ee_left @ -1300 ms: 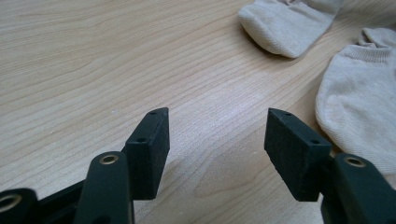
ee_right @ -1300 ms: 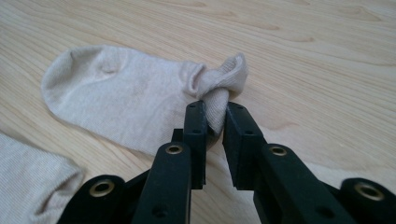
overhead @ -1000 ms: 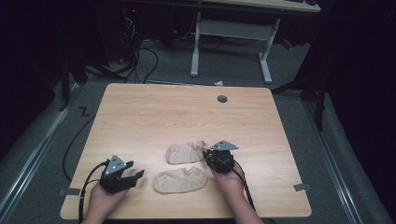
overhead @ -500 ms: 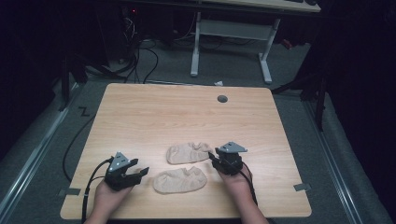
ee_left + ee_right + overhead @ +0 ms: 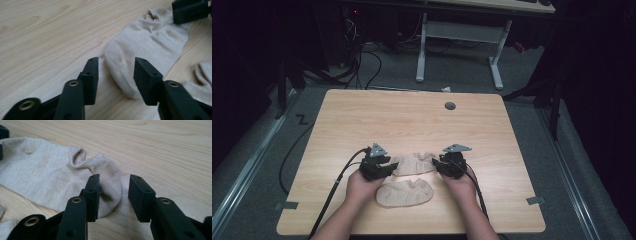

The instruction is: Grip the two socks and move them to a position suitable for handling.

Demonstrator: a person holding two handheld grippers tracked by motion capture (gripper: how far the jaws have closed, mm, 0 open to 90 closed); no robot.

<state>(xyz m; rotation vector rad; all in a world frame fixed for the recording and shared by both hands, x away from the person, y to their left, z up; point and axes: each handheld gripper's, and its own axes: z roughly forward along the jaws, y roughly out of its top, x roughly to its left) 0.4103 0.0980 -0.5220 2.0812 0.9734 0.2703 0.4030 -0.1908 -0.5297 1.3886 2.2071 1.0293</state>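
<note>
Black left gripper and right gripper, grey three-cornered plates on top; black cables trailing. Brass-ringed holes along blocky jaws. Bare forearms.

No text, label, brand, number or sign can be read anywhere in these views. The wooden counter carries plain grain and no print, the two beige socks bear no visible tag or logo, and the black claws in the gripper views show bare plastic and brass rivets, no markings.
</note>
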